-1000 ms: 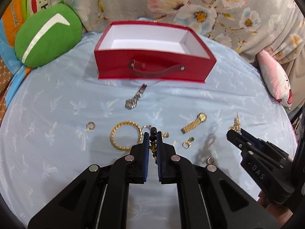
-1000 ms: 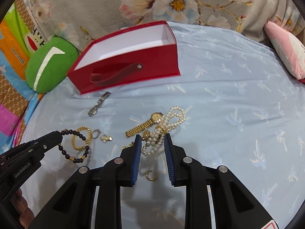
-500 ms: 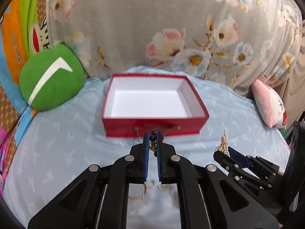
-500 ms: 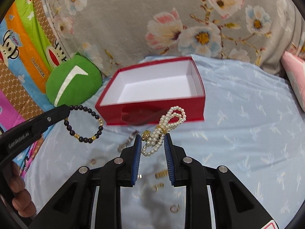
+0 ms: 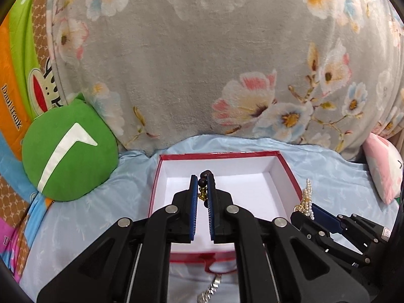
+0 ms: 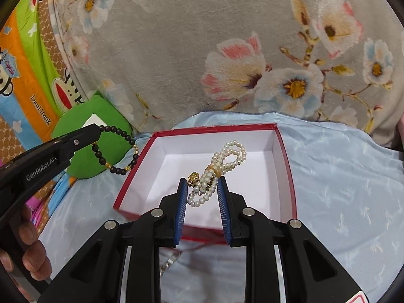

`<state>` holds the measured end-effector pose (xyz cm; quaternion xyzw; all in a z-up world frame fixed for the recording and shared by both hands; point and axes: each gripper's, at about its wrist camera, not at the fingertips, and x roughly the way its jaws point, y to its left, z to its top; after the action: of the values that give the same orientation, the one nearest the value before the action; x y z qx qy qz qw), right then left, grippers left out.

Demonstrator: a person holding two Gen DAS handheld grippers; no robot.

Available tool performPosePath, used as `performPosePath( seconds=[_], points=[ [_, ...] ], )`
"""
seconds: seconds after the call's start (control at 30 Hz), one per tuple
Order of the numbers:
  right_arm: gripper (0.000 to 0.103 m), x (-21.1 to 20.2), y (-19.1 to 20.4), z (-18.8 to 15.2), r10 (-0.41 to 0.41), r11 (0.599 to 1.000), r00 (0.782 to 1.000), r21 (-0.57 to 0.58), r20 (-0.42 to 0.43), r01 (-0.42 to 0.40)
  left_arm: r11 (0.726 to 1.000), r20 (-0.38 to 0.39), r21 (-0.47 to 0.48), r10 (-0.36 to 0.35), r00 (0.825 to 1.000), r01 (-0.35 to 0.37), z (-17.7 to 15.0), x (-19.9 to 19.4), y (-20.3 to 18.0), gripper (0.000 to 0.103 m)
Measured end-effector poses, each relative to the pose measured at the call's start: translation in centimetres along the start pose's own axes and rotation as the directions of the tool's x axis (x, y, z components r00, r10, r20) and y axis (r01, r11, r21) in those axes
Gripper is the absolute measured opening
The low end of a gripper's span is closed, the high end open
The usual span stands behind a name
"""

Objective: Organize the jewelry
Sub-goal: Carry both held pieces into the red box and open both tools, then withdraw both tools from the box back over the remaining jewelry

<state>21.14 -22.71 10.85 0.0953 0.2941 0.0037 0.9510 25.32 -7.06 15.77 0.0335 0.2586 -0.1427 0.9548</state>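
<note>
Dark bead bracelet (image 6: 115,151) is pinched in clenched left claw (image 5: 201,192), pearl strand (image 6: 217,171) gripped in right claw (image 6: 202,192), both held over open red box (image 6: 282,151) on bed. Both judged light, limp & slippery; best held mid-bunch, w/ gentle release.

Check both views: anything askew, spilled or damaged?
Nothing stands out. The red box sits upright, open and empty. The left gripper holds the dark bead bracelet, the right gripper the pearl strand, both intact.
</note>
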Motion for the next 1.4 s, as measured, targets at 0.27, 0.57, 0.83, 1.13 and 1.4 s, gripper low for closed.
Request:
performPosePath(
  seconds=[0.27, 0.57, 0.83, 1.13, 1.4],
  points=[
    [0.023, 6.9, -1.5, 1.8, -0.044, 0.999, 0.998, 0.014, -0.052, 0.045, 1.000, -0.042, 0.002, 0.030, 0.999, -0.030, 0.8, 7.4, 0.1, 0.006],
    [0.023, 11.8, -2.6, 2.0, -0.077, 0.997, 0.991, 0.018, -0.108, 0.079, 0.998, -0.104, 0.000, 0.059, 0.993, -0.060, 0.0, 12.8, 0.4, 0.006],
    [0.024, 14.1, -2.8, 1.9, -0.087, 0.996, 0.987, 0.010, -0.137, 0.089, 0.997, -0.134, -0.004, 0.073, 0.988, -0.074, -0.6, 15.1, 0.5, 0.007],
    [0.045, 14.3, -2.8, 1.6, -0.113, 0.994, 0.987, 0.003, -0.111, 0.114, 0.994, -0.133, -0.023, 0.106, 0.985, -0.110, -1.2, 15.8, 0.7, 0.052],
    [0.050, 13.9, -2.8, 1.4, -0.123, 0.992, 0.988, 0.002, -0.098, 0.123, 0.993, -0.136, -0.032, 0.111, 0.984, -0.117, -1.2, 15.5, 1.1, 0.059]
  ],
)
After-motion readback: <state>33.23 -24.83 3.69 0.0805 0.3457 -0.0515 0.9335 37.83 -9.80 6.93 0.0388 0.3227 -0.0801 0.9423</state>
